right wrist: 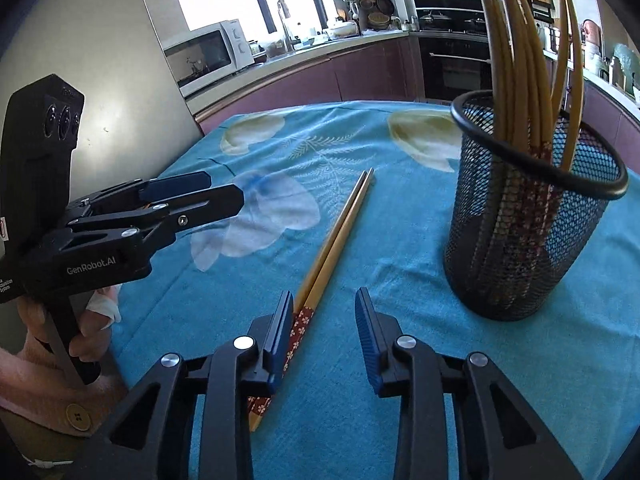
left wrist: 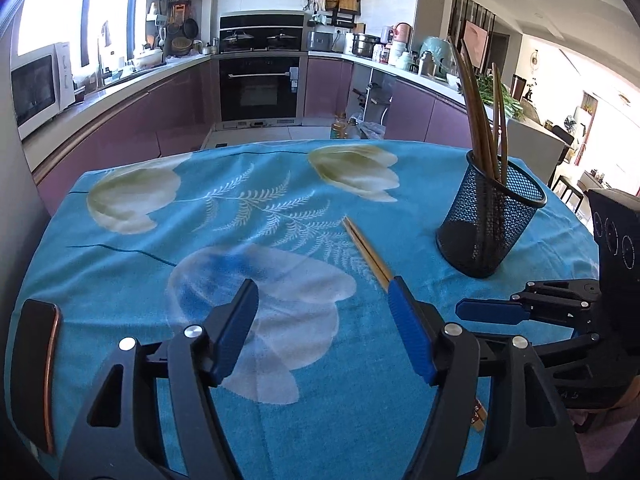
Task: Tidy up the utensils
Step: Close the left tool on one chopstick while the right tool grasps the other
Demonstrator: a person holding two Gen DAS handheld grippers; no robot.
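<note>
A pair of wooden chopsticks [right wrist: 340, 224] with red flowered handles lies on the blue floral tablecloth [right wrist: 400, 240], tips pointing away. My right gripper [right wrist: 325, 312] is open just above the cloth; its left finger rests beside the chopsticks' handle end, which lies partly under it. A black mesh holder [right wrist: 532, 216] with several chopsticks upright in it stands to the right. In the left wrist view, my left gripper [left wrist: 324, 300] is open and empty above the cloth, the lying chopsticks [left wrist: 366, 252] run under its right finger, and the holder [left wrist: 490, 220] stands at right.
A dark phone [left wrist: 34, 372] lies at the table's left edge. The right gripper [left wrist: 520, 312] shows at the right of the left wrist view. Kitchen counters, an oven and a microwave stand beyond the table.
</note>
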